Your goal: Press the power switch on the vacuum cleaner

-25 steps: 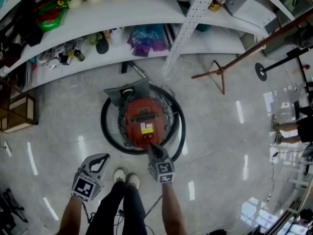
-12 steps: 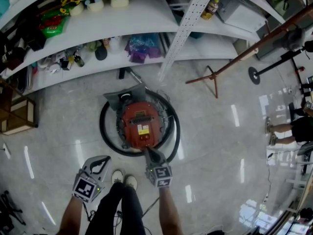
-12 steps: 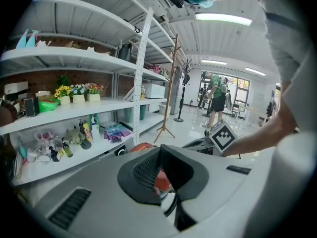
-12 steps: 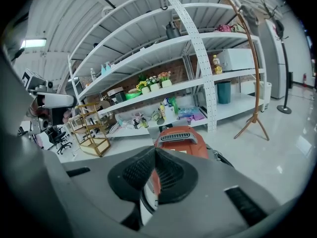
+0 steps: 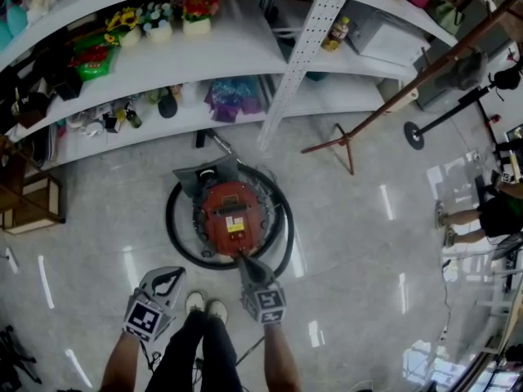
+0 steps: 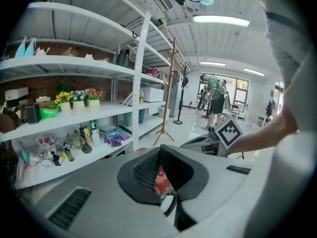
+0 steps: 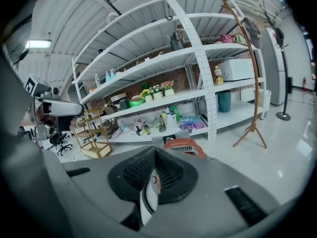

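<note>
Closing on nothing, the right gripper (image 5: 243, 258) meets the red vacuum (image 5: 230, 215) at its near edge. Left gripper (image 5: 176, 273), jaws likewise together and empty, hangs short of it. A hose (image 5: 174, 233) rings the vacuum; beyond, shelf (image 5: 245, 43) pots (image 5: 158, 30) hold flowers.

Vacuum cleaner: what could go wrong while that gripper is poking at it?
1. The right gripper touches the red vacuum cleaner at its near edge. I cannot make out the switch, so the shut jaws might press the wrong spot or slip off.
2. The black hose loops around the vacuum cleaner, close to the person's shoes. A step forward could catch it.
3. On the shiny floor, a hard push might slide the vacuum cleaner away.
</note>
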`<state>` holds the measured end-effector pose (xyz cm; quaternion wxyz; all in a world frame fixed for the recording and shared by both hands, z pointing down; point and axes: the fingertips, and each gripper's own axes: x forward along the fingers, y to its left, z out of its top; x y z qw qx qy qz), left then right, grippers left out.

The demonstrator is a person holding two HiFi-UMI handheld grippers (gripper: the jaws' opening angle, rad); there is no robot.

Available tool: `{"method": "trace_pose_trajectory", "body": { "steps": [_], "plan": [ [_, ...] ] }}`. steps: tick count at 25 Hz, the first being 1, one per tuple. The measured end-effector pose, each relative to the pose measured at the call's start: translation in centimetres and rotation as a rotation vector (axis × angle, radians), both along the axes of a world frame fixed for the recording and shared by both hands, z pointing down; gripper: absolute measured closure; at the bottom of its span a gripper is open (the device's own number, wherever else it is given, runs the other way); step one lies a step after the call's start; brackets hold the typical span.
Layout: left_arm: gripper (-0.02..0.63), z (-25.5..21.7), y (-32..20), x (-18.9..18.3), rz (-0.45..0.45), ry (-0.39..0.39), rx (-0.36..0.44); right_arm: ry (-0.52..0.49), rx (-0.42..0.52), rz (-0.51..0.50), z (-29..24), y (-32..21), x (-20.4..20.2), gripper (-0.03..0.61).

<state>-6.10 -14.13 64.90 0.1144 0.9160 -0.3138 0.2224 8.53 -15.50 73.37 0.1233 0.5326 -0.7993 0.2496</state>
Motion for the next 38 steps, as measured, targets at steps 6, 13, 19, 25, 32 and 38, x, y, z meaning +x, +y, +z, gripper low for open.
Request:
{"method": "trace_pose_trajectory", "body": {
  "steps": [6, 13, 19, 25, 32, 38],
  "plan": [
    [0.607, -2.2, 0.7, 0.1, 0.006, 0.012, 0.02, 0.008, 0.024, -0.001, -3.0, 1.4, 0.1, 0.568],
    [0.607, -4.7, 1.1, 0.4, 0.012, 0.017, 0.045, 0.033, 0.049, -0.005, -5.6, 2.6, 0.5, 0.566],
    [0.607, -6.9, 1.8, 0.5, 0.01, 0.023, 0.05, 0.034, 0.036, 0.009, -8.5, 3.7, 0.2, 0.566],
    [0.607, -9.7, 2.3, 0.5, -0.005, 0.052, 0.077, 0.034, 0.071, 0.011, -11.9, 4.7, -0.2, 0.566],
    [0.607, -12.6, 2.7, 0.3, -0.016, 0.063, 0.082, 0.03, 0.109, 0.018, -16.2, 5.3, -0.5, 0.568],
    [0.607, -15.6, 2.9, -0.3, -0.024, 0.085, 0.103, 0.049, 0.116, 0.025, -19.4, 6.3, -0.7, 0.566]
  ]
}}
